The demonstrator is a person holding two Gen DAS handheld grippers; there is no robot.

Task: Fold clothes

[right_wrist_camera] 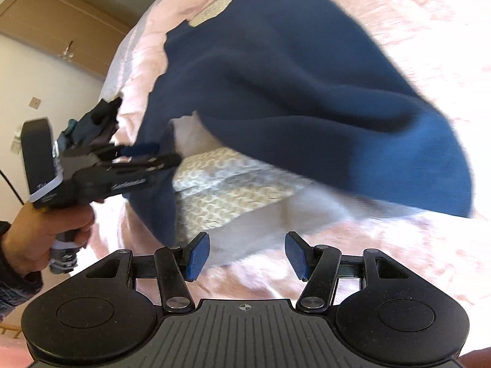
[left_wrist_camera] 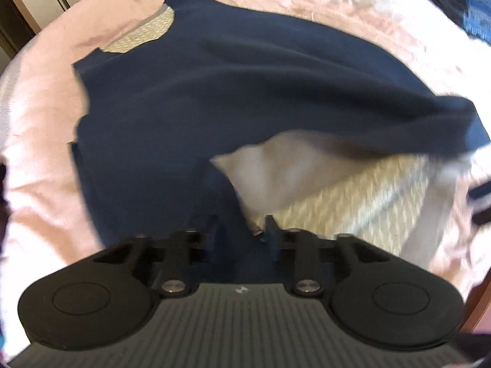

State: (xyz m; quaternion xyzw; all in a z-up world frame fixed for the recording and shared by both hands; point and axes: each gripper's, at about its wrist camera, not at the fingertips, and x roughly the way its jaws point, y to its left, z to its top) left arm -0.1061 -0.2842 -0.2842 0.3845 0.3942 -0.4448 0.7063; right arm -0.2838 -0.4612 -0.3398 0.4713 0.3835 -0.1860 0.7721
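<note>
A navy blue garment (left_wrist_camera: 233, 98) with a pale patterned lining (left_wrist_camera: 144, 33) lies on a pink bed; its near hem is lifted and folded back, showing the light inside (left_wrist_camera: 337, 190). My left gripper (left_wrist_camera: 242, 230) sits at the near hem with navy cloth between its fingers. In the right wrist view the left gripper (right_wrist_camera: 153, 156) is at the left, pinching the garment's (right_wrist_camera: 291, 76) edge. My right gripper (right_wrist_camera: 247, 256) is open and empty, just short of the lifted hem, above the sheet.
The pink bedsheet (left_wrist_camera: 40, 184) surrounds the garment. More dark clothes (left_wrist_camera: 460, 0) lie at the far right corner of the bed. A wooden wardrobe (right_wrist_camera: 61, 24) and a white wall stand beyond the bed's left edge.
</note>
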